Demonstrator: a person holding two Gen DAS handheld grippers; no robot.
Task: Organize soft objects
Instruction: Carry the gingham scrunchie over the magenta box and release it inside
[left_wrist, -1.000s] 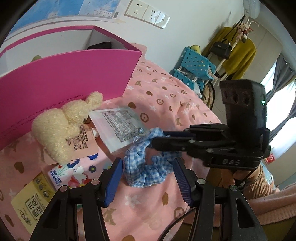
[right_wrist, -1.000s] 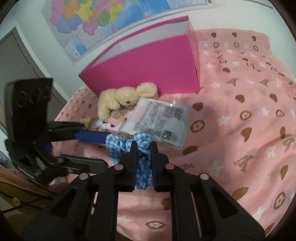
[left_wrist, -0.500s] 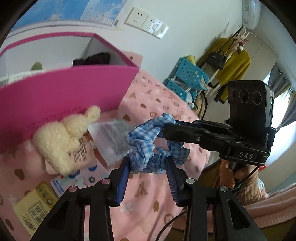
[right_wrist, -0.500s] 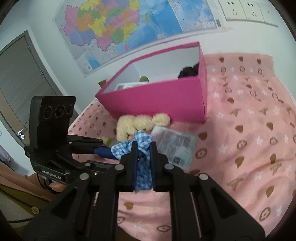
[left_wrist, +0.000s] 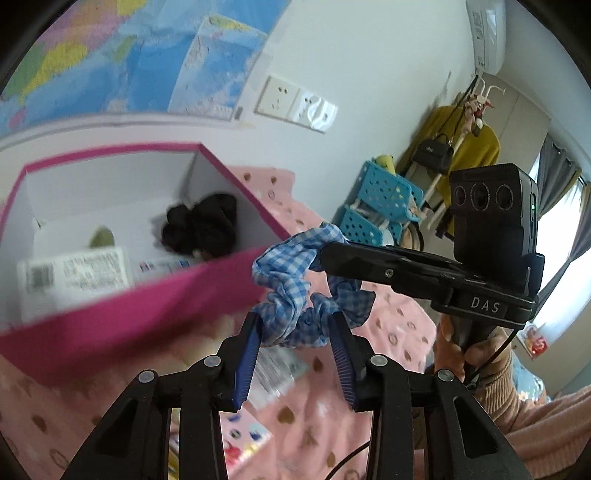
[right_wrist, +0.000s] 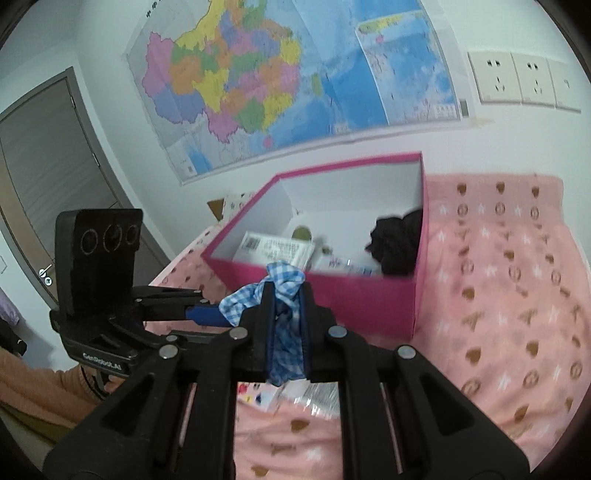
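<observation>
Scrunchie (left_wrist: 295, 295) is gripped by left tongs (left_wrist: 295, 332) and right tongs (right_wrist: 286, 306), before the pink box (right_wrist: 369, 295) holding black cloth (right_wrist: 399, 243).

White letters reading "DAS" are showing on the black body of the right gripper (left_wrist: 334, 254), while the print on the packets and wall map is staying unreadable.

bed (right_wrist: 517, 295) | pink patterned cover | holds: pink box (right_wrist: 369, 295); packets (right_wrist: 317, 397)
</observation>
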